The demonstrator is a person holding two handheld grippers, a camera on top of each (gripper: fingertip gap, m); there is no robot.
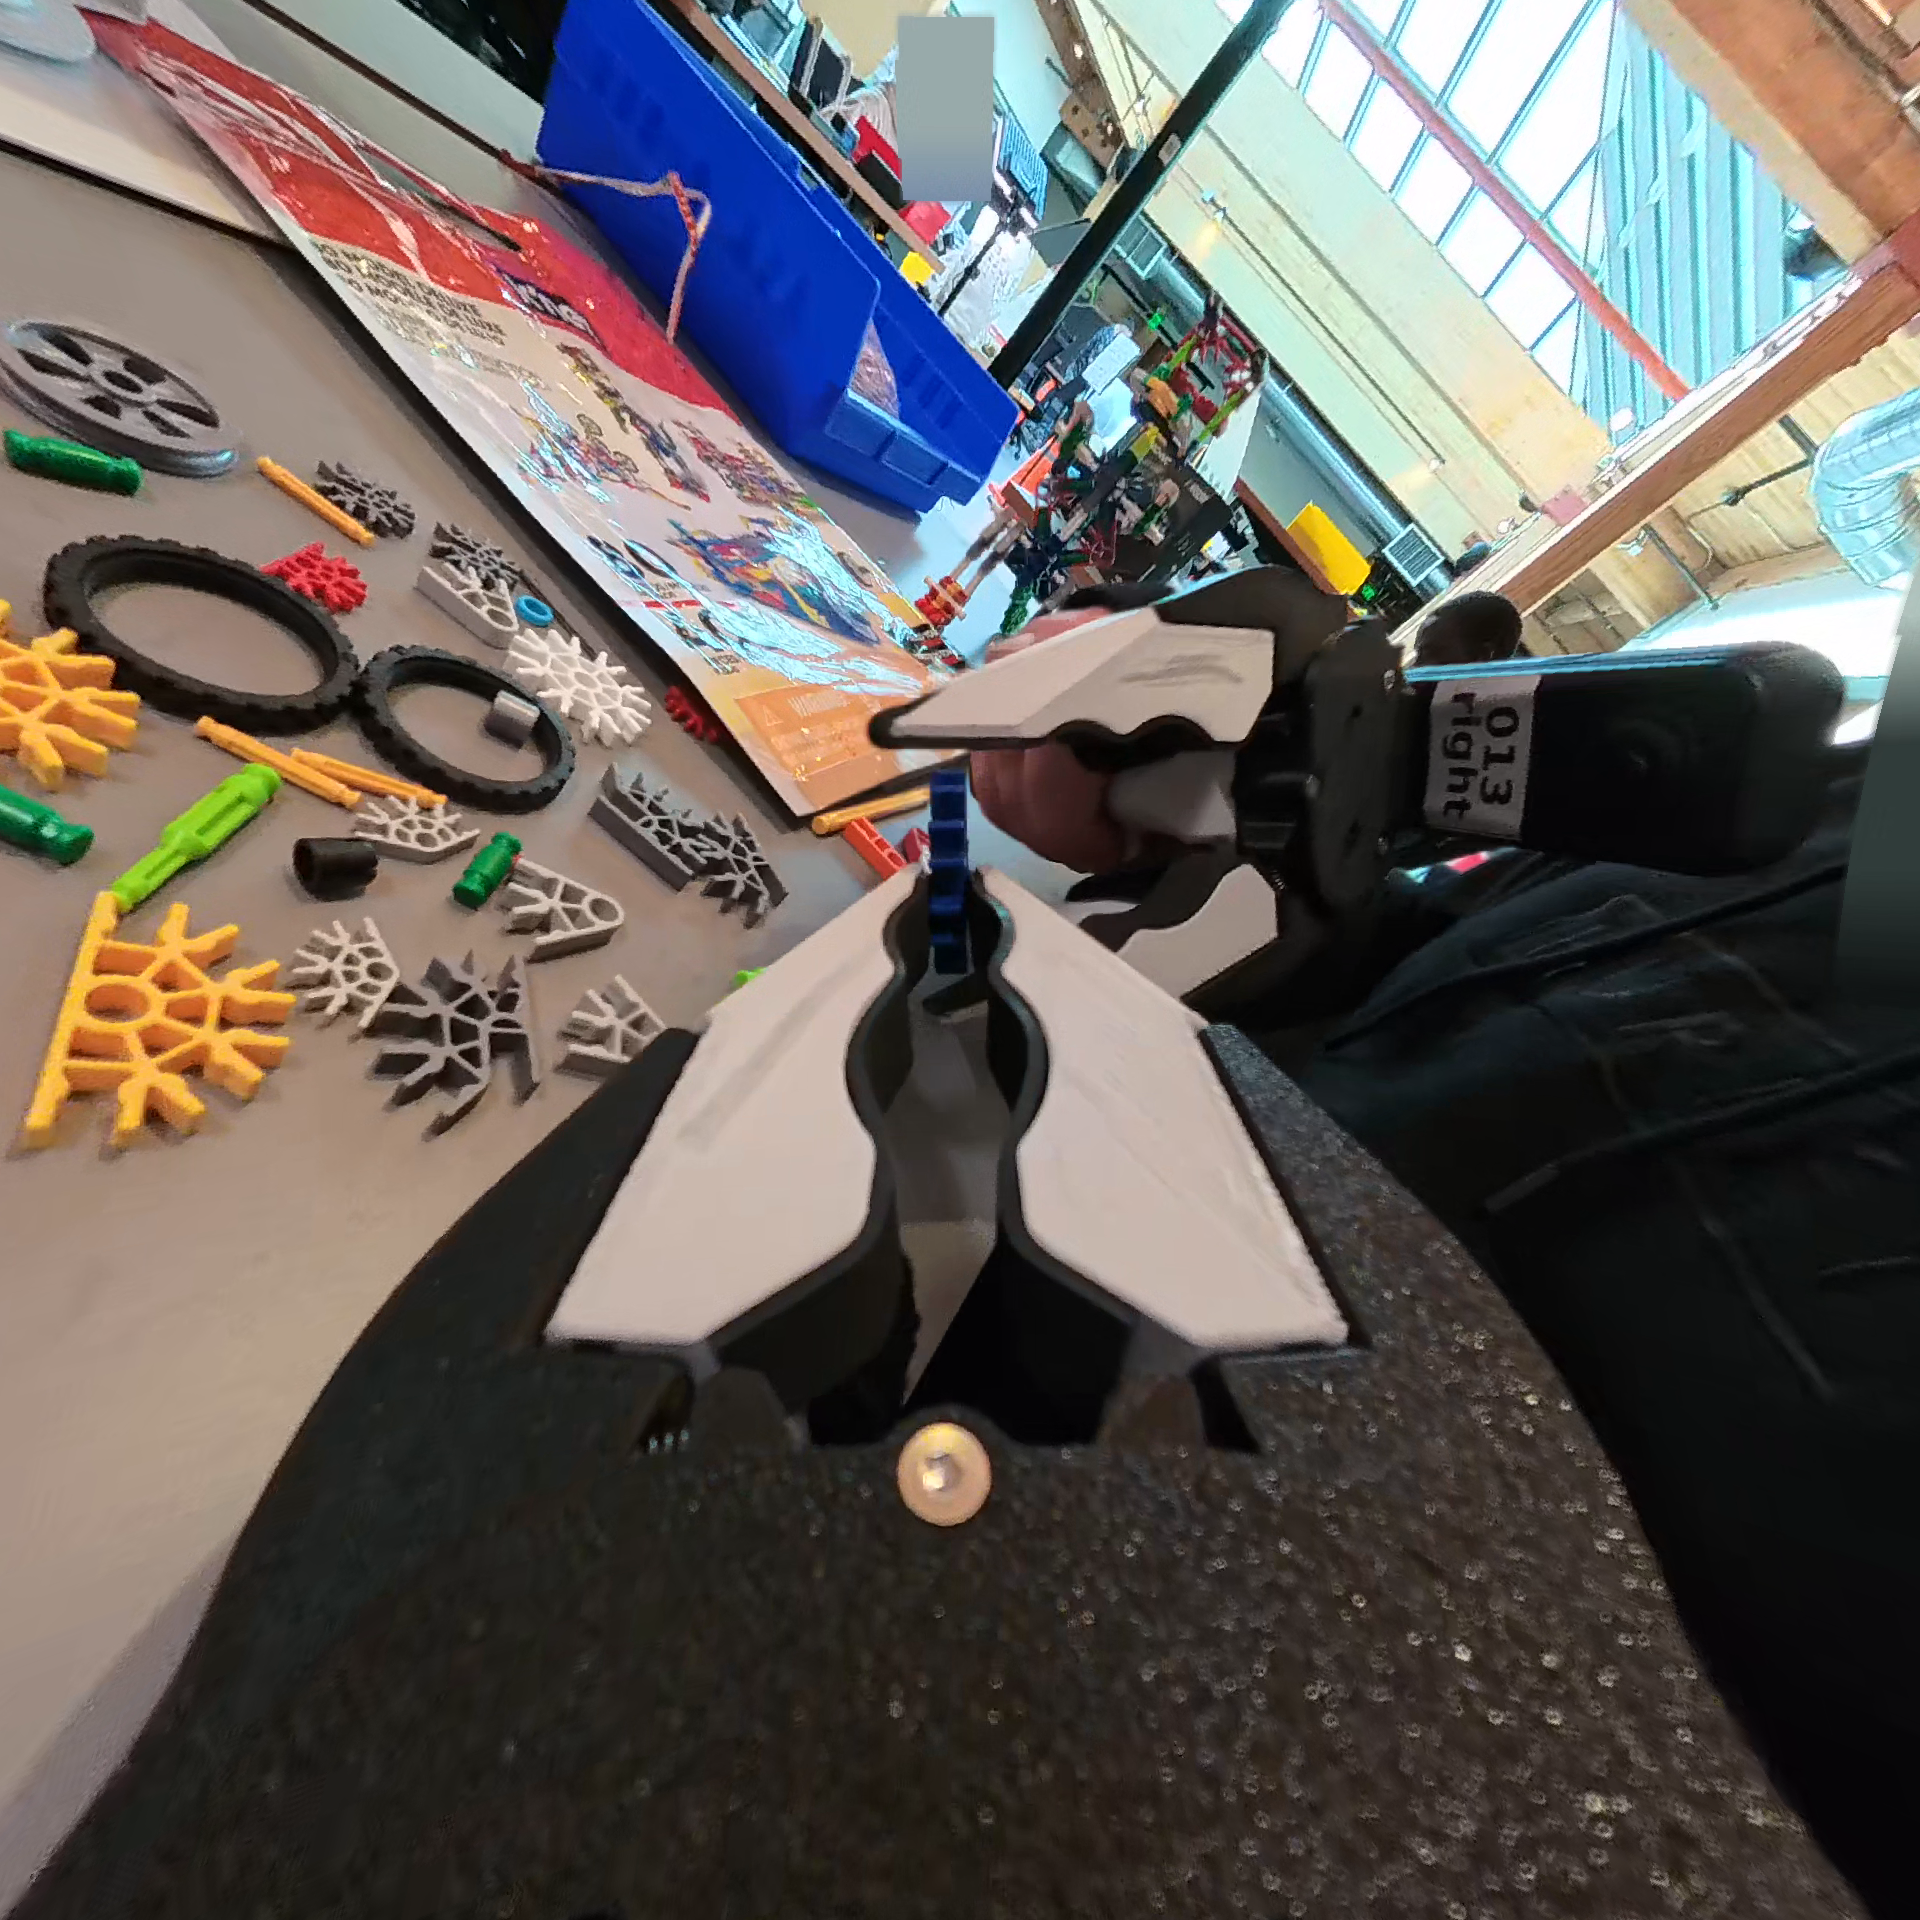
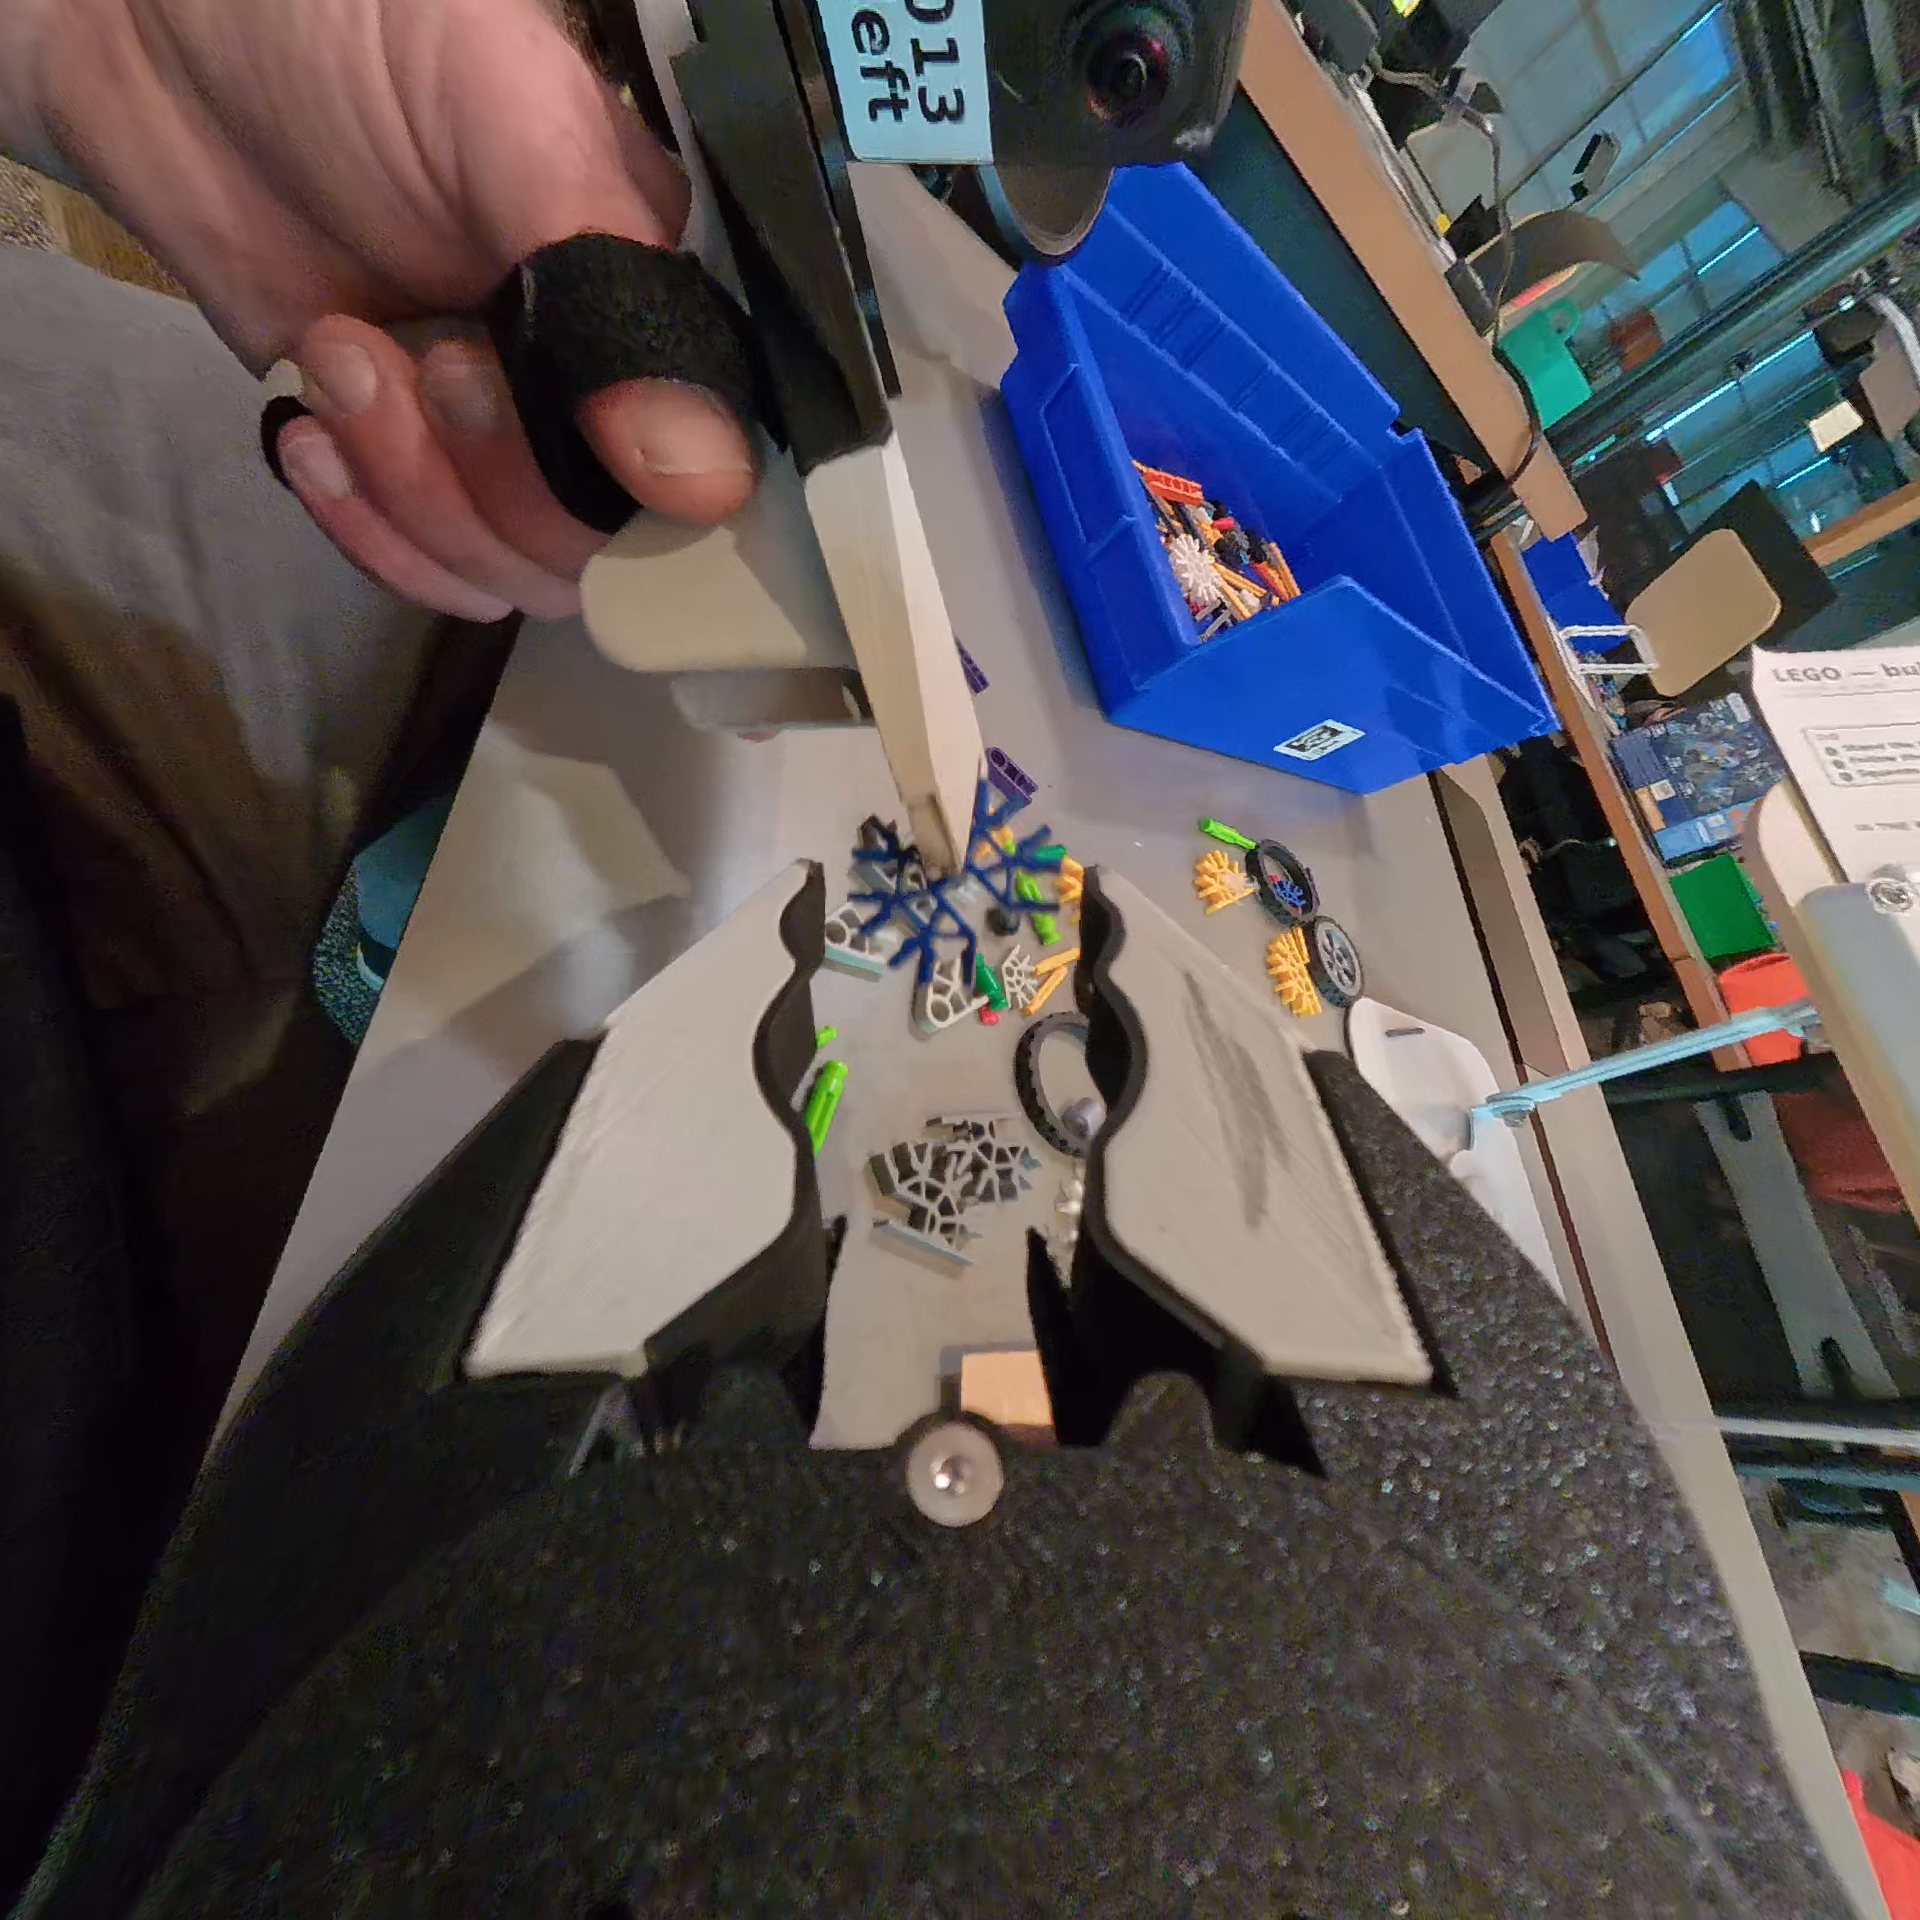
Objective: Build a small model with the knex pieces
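Grey table [image 1: 260,1299], scattered toy parts [image 1: 166,1023]

Left gripper [image 1: 948,914] has its fingertips closed on a blue connector piece [image 1: 948,831], held edge-on above the grey table [image 1: 208,1299]. The right gripper [image 1: 935,717], in a hand [image 1: 1039,810], sits just beyond it. Loose parts lie to the left: yellow connectors [image 1: 156,1023], black tyre rings [image 1: 197,634], green rods [image 1: 197,836]. A blue bin [image 1: 758,260] stands behind.
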